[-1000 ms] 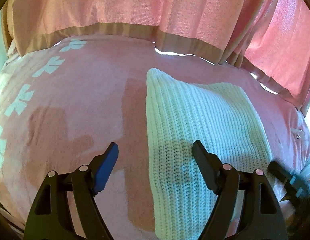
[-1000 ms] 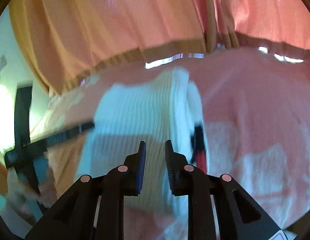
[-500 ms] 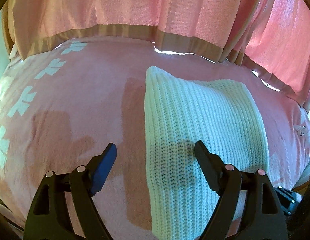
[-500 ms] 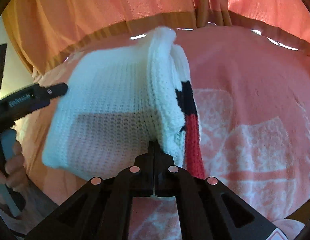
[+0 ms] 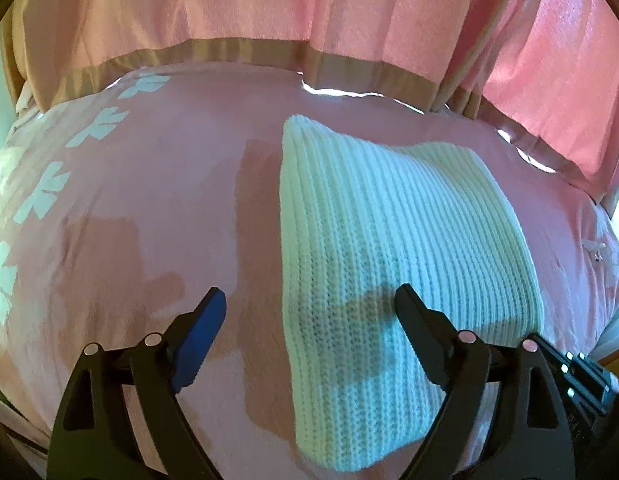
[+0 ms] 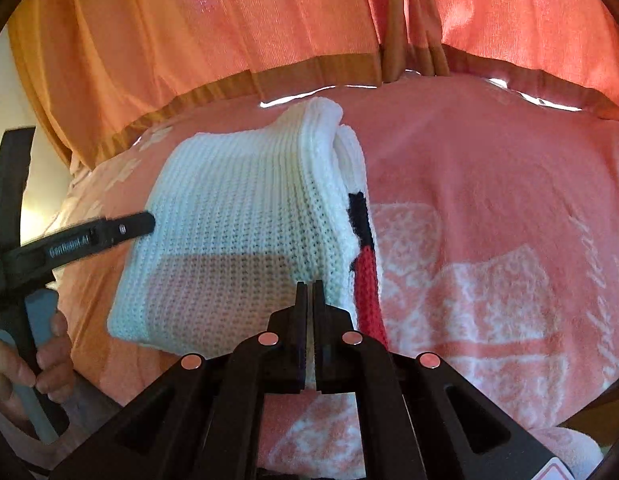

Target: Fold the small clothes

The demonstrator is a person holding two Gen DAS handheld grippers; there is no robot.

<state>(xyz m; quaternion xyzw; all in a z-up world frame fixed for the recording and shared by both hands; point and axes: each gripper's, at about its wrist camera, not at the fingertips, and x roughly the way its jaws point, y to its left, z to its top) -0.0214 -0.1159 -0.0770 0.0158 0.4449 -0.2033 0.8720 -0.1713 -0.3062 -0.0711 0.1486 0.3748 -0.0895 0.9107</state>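
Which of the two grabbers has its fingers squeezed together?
The right gripper: its jaws are shut at the white knitted garment's folded edge. The left gripper is opening, spread wide, nothing between its fingers.

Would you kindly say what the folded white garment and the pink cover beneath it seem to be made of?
Folded white garment: chunky ribbed knit, likely wool or acrylic; visible stitch rows, matte. Pink cover: looks like terry towelling; fuzzy, looped nap with paler woven motifs.

White ribbed knit (image 6: 237,240) with black-and-red stripe lies on pink towel (image 5: 149,200) patterned with white motifs.
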